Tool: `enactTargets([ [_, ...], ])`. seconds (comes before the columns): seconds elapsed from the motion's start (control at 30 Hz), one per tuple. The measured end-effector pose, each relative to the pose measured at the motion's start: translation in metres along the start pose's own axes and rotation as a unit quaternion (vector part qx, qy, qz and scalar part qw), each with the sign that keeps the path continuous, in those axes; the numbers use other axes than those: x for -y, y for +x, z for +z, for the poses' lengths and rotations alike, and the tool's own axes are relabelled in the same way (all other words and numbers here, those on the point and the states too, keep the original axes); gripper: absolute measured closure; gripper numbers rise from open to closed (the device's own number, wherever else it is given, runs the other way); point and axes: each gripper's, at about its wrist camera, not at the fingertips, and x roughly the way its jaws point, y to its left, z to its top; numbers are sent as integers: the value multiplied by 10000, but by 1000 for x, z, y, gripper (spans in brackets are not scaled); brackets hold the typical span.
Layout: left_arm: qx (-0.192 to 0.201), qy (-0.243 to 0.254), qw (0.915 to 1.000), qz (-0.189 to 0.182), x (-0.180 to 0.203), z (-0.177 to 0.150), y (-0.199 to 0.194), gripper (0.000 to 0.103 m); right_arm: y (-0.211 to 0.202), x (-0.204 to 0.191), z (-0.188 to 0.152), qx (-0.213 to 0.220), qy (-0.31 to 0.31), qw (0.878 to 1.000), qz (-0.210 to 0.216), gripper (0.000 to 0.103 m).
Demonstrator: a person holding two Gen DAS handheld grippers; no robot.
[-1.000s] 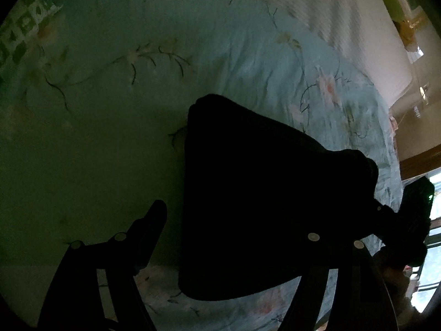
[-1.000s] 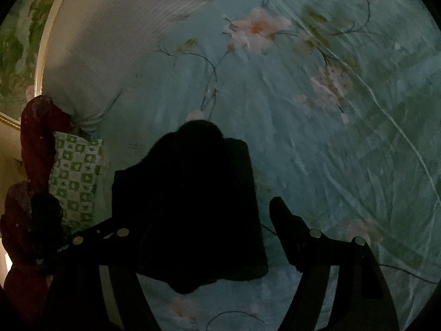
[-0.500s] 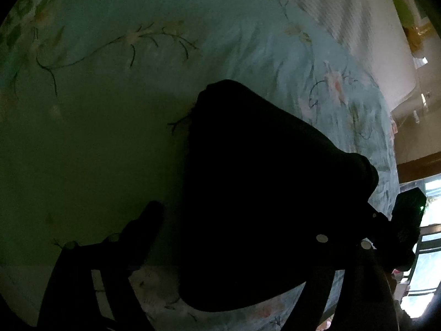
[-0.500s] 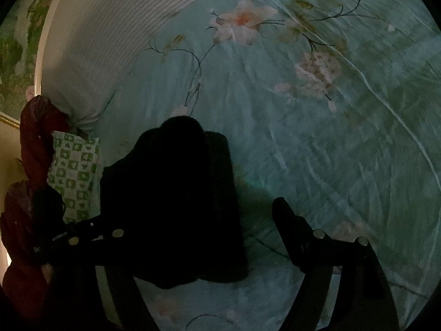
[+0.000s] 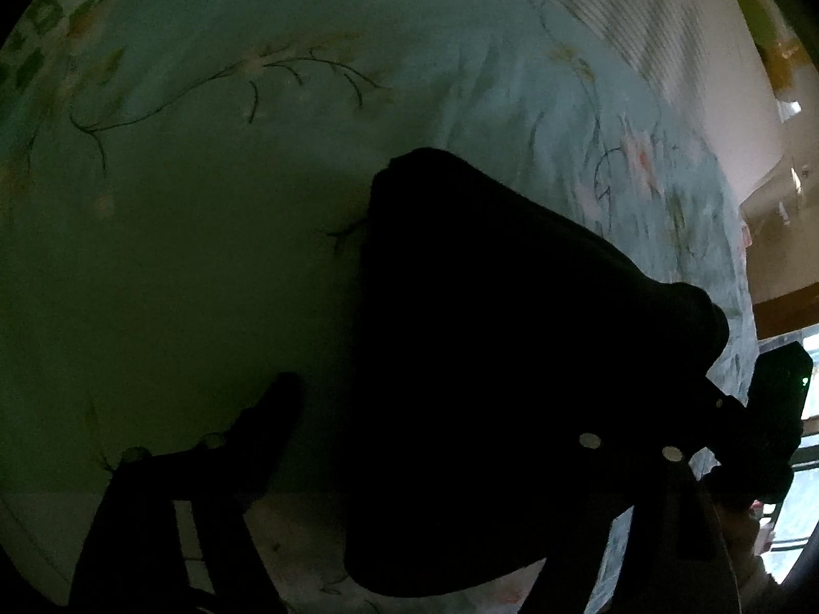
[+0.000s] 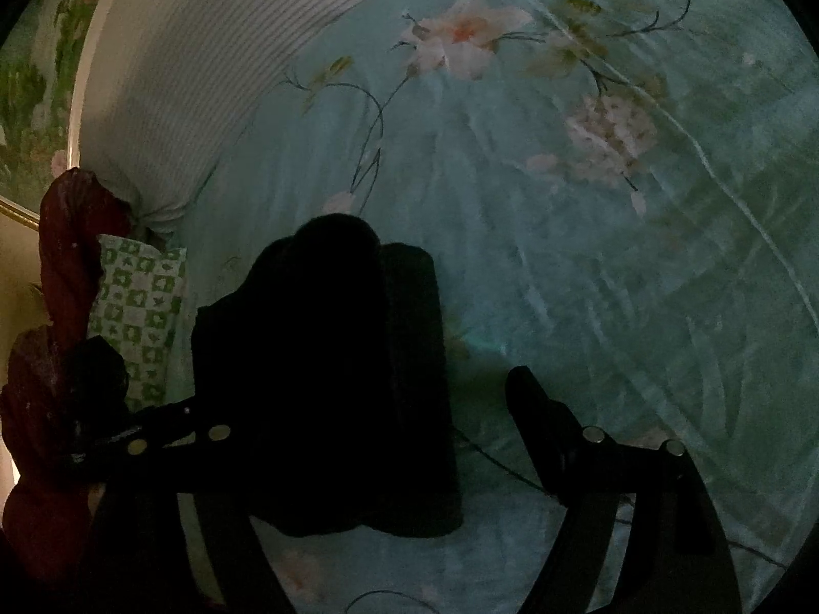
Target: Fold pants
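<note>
The black pants (image 5: 491, 358) lie folded into a thick bundle on the pale blue floral bedsheet (image 5: 215, 235). They also show in the right wrist view (image 6: 332, 384). My left gripper (image 5: 435, 409) is open, its jaws spread wide, with the left finger (image 5: 266, 424) on the sheet beside the bundle and the right finger hidden against the dark cloth. My right gripper (image 6: 358, 409) is open too, with its right finger (image 6: 537, 419) clear of the pants and its left finger lost behind the bundle. Neither gripper visibly holds cloth.
A white striped sheet or pillow (image 6: 205, 66) lies at the head of the bed. A green checked pillow (image 6: 138, 307) and a dark red cloth (image 6: 61, 266) sit at the left edge. The other gripper's body (image 5: 773, 424) shows at the right.
The left camera has drifted slightly so the bundle sits lower and larger in view. The right camera has moved a little away from the pants. Both grippers stay open.
</note>
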Motion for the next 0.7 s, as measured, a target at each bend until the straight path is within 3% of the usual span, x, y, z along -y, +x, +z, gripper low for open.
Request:
enactTargets([
  [0.1, -14, -7, 9999, -131, 3, 0, 0, 42, 3, 3, 0, -88, 80, 9999, 121, 23],
  [0.17, 37, 75, 9999, -92, 7, -1, -2, 47, 5, 2, -1, -178, 106, 9995, 241, 27],
  [0.23, 86, 194, 9998, -12, 12, -4, -5, 51, 11, -2, -4, -376, 121, 9983, 440, 41],
  [0.3, 125, 224, 9997, -48, 13, -5, -8, 57, 11, -7, -6, -386, 1, 9987, 339, 41],
  [0.37, 197, 217, 9994, -170, 13, -6, -14, 66, 7, -10, -6, -374, -26, 9984, 418, 49],
  [0.43, 286, 237, 9991, -225, 14, -8, -20, 69, 3, -13, -6, -362, -73, 9980, 509, 56],
  [0.7, 690, 206, 9968, -343, 8, -9, -59, 73, -14, -49, 6, -247, -561, 9953, 749, 61],
])
